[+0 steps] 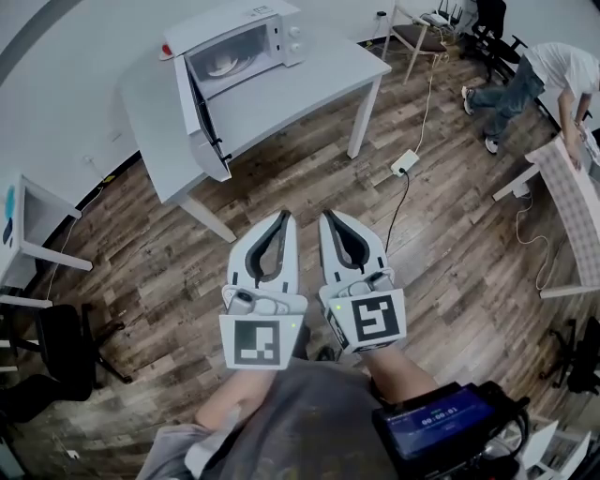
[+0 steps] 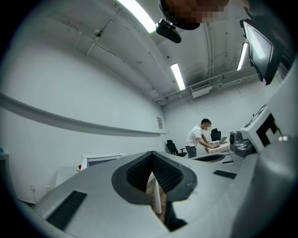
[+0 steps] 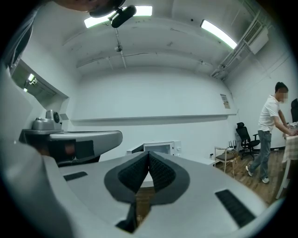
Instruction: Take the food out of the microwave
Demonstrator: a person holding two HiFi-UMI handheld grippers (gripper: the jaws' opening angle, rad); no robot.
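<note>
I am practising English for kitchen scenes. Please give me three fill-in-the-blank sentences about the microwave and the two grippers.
1. The door of the microwave stands ____.
2. A plate lies ____ the microwave.
3. The left gripper and the right gripper hold ____.
Missing words: open; inside; nothing.

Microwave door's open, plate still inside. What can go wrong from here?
1. The left hand-held gripper and right hand-held gripper are shut; unopened, they would likely shove the plate deeper into the microwave.
2. The open door juts toward the approach and may get clipped.
3. The cable on the floor is a trip hazard.
</note>
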